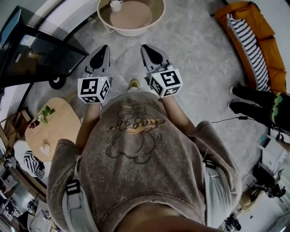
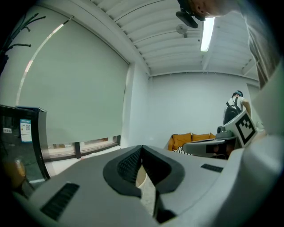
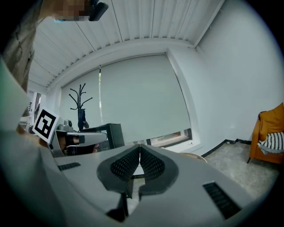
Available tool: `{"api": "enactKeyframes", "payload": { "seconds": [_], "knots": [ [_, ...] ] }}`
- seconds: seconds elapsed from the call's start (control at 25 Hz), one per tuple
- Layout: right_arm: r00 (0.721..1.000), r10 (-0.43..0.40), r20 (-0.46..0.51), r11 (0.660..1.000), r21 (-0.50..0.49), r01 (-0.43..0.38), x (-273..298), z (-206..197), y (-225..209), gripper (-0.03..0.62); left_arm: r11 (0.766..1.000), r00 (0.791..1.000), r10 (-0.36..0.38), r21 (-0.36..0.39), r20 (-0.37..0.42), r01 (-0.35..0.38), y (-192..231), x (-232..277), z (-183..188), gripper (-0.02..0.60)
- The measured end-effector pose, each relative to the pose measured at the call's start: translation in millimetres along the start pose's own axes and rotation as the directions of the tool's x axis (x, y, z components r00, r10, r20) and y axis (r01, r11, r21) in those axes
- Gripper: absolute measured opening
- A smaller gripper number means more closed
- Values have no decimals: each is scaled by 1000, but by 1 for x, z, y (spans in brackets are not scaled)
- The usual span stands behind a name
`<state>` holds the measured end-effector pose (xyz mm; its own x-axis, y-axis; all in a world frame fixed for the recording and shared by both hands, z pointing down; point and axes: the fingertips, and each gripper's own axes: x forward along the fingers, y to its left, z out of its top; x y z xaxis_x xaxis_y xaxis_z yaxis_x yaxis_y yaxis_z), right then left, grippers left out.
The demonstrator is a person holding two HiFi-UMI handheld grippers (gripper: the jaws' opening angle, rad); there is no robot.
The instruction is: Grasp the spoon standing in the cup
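A white cup [image 1: 116, 5] stands on a round, white-rimmed table [image 1: 132, 32] at the top of the head view; at this size I cannot make out a spoon in it. Both grippers are held side by side in front of the person's chest, pointing toward that table and well short of it. My left gripper [image 1: 106, 47] [image 2: 142, 147] is shut with nothing between its pads. My right gripper [image 1: 144, 46] [image 3: 140, 146] is likewise shut and empty. Both gripper views look up at walls and ceiling, and neither shows the cup.
A black screen on a wheeled stand [image 1: 31, 52] is at the left. An orange sofa with a striped cushion [image 1: 251, 41] is at the right. A low wooden table with a plant [image 1: 52, 122] sits lower left. Another person's black shoes [image 1: 247, 97] are at the right. A coat rack [image 3: 81, 104] stands by the blind.
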<state>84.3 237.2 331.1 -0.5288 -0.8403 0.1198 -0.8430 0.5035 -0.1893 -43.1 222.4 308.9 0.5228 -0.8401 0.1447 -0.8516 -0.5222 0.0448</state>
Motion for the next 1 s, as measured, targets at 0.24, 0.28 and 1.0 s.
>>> {"api": "enactKeyframes", "payload": {
  "seconds": [0.24, 0.28, 1.0],
  "knots": [
    [1000, 22, -16, 1000, 0, -22, 24, 2, -24, 18, 1000, 1000, 22, 2, 0, -22, 11, 30, 3, 17],
    [1000, 26, -17, 1000, 0, -26, 28, 3, -26, 18, 1000, 1000, 26, 2, 2, -26, 14, 32, 4, 17],
    [999, 28, -46, 1000, 6, -28, 116, 0, -71, 18, 1000, 1000, 19, -24, 16, -18, 72, 111, 0, 17]
  ]
}}
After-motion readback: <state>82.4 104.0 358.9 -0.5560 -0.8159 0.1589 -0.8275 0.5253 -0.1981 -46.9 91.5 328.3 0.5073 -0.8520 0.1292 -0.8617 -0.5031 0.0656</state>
